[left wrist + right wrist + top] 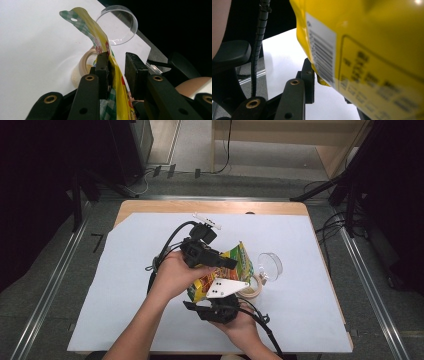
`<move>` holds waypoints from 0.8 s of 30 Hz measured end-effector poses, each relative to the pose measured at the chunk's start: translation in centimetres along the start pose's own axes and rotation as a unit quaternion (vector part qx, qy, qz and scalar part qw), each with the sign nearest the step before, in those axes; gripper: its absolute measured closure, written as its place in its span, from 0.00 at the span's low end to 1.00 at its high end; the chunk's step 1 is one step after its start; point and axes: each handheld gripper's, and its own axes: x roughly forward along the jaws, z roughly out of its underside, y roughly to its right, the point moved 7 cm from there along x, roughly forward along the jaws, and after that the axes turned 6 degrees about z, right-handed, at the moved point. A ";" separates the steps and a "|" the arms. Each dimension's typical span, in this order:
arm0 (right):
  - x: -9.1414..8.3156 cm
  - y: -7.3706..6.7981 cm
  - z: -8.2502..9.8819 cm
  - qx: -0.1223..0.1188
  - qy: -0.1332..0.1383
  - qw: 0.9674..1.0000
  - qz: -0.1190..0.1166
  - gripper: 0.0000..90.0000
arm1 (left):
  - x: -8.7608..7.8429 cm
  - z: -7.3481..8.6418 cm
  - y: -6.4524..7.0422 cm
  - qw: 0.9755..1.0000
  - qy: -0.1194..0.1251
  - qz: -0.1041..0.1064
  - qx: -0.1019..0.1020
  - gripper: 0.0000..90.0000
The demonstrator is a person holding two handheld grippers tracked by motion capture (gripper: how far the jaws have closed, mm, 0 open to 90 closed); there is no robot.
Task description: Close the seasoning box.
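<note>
Two hand-held grippers meet over a table (pixel 305 209) covered by a white sheet (pixel 125 270). Between them, held above the sheet near its middle, is a yellow snack bag (pixel 235 265) with green checked edges. Left gripper (pixel 227 262): bag's edge lies between its jaws, touching one pad, the other apart; grip uncertain. Right gripper (pixel 210 292), nearer the person: bag against one jaw, grip not discernible. Right of the bag, a clear round lid (pixel 270 265); just nearer, a beige tape roll (pixel 252 287)

Black grippers (pixel 227 265), brass screws, ribbed cables, bare forearms
</note>
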 end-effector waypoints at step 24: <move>-0.1 -0.4 -0.5 0.027 -0.006 0.999 -0.027 0.78 | -0.3 -0.2 -0.9 1.000 0.004 0.006 -0.012 0.81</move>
